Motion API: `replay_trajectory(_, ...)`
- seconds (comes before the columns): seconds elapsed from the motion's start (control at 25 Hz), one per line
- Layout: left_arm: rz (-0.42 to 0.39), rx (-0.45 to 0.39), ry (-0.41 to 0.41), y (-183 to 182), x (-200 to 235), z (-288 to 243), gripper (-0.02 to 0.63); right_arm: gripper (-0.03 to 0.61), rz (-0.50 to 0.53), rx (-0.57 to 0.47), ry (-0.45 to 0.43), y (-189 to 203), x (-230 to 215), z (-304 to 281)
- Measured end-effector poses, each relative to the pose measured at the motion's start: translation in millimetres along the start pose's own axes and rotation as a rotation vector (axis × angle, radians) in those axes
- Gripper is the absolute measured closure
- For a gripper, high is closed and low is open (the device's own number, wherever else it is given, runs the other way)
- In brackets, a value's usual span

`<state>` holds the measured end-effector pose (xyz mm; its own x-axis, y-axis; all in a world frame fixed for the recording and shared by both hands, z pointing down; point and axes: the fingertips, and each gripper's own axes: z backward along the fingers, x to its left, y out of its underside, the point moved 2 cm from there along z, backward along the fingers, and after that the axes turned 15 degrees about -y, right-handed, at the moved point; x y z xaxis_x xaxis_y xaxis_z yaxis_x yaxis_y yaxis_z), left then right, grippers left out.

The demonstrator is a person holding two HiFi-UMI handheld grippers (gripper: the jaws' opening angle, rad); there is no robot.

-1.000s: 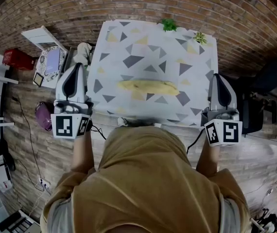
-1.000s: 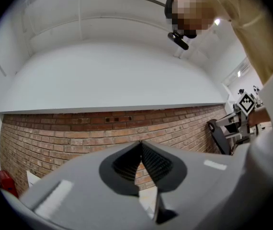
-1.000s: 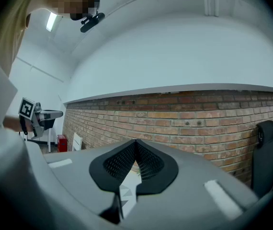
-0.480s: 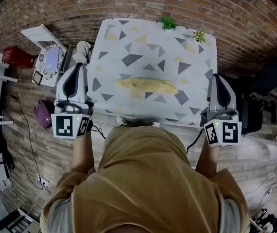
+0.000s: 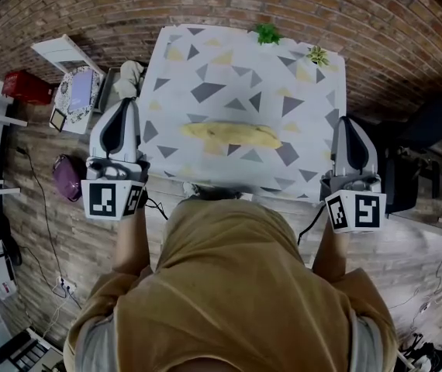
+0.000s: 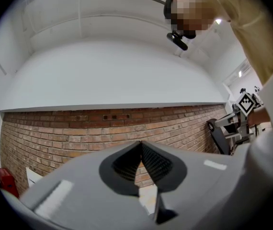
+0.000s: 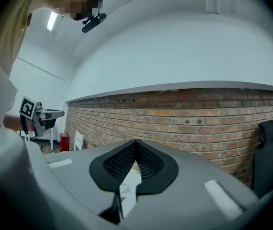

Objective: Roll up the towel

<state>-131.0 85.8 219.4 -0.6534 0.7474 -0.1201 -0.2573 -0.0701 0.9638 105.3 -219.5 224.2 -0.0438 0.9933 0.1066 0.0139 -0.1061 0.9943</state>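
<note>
left gripper (image 5: 126, 104): jaws closed on nothing, held beside the table's (image 5: 205, 60) left edge | right gripper (image 5: 344, 121): jaws closed on nothing, beside its right edge | towel (image 5: 233, 135): lay mid-table as a long yellow roll, apart from both | two small plants (image 5: 267, 35) (image 5: 318, 56): stood at the far edge, pots too small to tell

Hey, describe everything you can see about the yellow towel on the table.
The towel is pale yellow, soft-looking cloth, gathered into a long, narrow roll with tapered ends. It lies flat on the middle of the triangle-patterned tablecloth, running roughly left to right. Only that tablecloth touches it. The left gripper and the right gripper are shut and empty, beside the tablecloth's near corners and clear of the towel.
</note>
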Motion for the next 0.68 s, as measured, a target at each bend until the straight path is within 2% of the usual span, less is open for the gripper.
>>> replay_trajectory(0.68,0.000,0.007,-0.014,2.7,-0.7,-6.6,0.551,0.575,0.010,0.004,-0.034,2.0,-3.0,-14.8)
